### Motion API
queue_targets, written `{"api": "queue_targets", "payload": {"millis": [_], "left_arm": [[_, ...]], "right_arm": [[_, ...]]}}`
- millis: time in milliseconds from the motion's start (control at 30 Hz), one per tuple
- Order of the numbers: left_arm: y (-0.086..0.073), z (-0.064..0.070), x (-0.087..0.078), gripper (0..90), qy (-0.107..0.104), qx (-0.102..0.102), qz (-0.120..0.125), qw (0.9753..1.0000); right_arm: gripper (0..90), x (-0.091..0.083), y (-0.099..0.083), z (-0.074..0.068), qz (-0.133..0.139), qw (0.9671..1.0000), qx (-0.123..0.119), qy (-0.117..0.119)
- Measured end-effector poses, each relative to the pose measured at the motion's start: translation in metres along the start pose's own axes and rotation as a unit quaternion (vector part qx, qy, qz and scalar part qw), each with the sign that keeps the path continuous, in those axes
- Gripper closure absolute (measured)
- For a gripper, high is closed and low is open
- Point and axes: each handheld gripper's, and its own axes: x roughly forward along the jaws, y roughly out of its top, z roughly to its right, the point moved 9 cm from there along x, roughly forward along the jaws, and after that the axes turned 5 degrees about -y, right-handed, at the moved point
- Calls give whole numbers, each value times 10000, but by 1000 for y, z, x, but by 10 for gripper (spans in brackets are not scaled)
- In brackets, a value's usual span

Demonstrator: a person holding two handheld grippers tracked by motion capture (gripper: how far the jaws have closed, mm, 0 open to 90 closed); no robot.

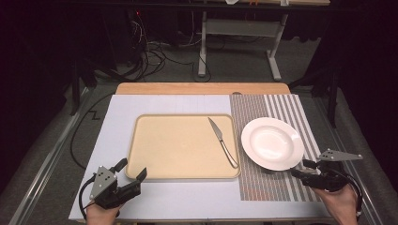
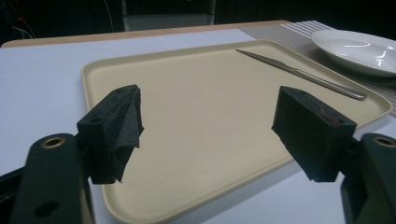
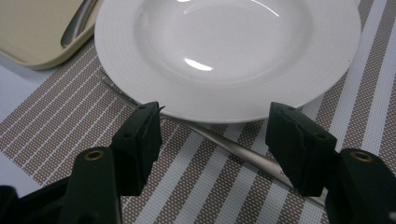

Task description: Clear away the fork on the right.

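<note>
Your right gripper (image 3: pixel 212 142), jaws wide apart and holding nothing, hovers over a slim metal utensil handle (image 3: pixel 243 151) lying on the striped placemat (image 3: pixel 60 121), its front end tucked under the near rim of the white plate (image 3: pixel 224 56). It looks stiff, thin and slippery; pinch the exposed handle crosswise.

One tray (image 1: pixel 155 154), one knife (image 1: pixel 222 140), one plate (image 1: pixel 272 143), one placemat (image 1: pixel 281 187), perhaps a second utensil (image 3: pixel 243 151).
</note>
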Motion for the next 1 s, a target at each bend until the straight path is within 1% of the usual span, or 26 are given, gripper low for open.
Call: {"api": "queue_targets", "payload": {"millis": [67, 100, 133, 167, 200, 267, 400, 467, 500, 567, 633, 667, 833, 933, 1000], "left_arm": [[0, 0, 0, 249, 0, -4, 8, 10000], [1, 0, 0, 249, 0, -11, 23, 10000], [1, 0, 0, 249, 1, -12, 19, 10000], [1, 0, 0, 249, 1, -12, 19, 10000], [0, 0, 0, 249, -1, -6, 7, 10000], [0, 0, 0, 249, -6, 5, -11, 10000], [0, 0, 0, 249, -3, 0, -2, 10000], [0, 0, 0, 249, -1, 7, -6, 10000], [0, 0, 0, 249, -2, 8, -12, 10000], [-1, 0, 1, 249, 3, 3, -11, 10000], [-1, 0, 1, 249, 5, 1, -12, 10000], [-1, 0, 1, 249, 10, 7, -19, 10000], [-2, -1, 1, 249, 14, 17, -36, 10000], [-2, 0, 1, 249, 10, 19, -35, 10000], [-2, 0, 1, 249, 0, 7, -38, 10000]], "right_arm": [[368, 1, -1, 0, -48, 10000, 3, -5], [368, 2, -3, 1, -178, 9998, -7, -15], [368, 3, -4, 2, -223, 9997, -34, -50], [368, 3, -4, 2, -223, 9997, -34, -50], [370, 5, -7, 4, -378, 9992, -99, -116], [375, 7, -10, 5, -535, 9983, -151, -185], [404, 11, -13, 6, -752, 9969, -178, -140], [407, 12, -14, 7, -778, 9966, -210, -176], [411, 14, -14, 7, -859, 9957, -275, -220], [415, 17, -15, 8, -934, 9948, -334, -235], [416, 18, -15, 8, -979, 9943, -347, -243], [417, 21, -14, 9, -1036, 9935, -384, -256], [428, 28, -13, 11, -1145, 9921, -431, -271], [432, 32, -15, 10, -1238, 9910, -458, -228], [434, 33, -15, 11, -1219, 9913, -449, -227]]}}
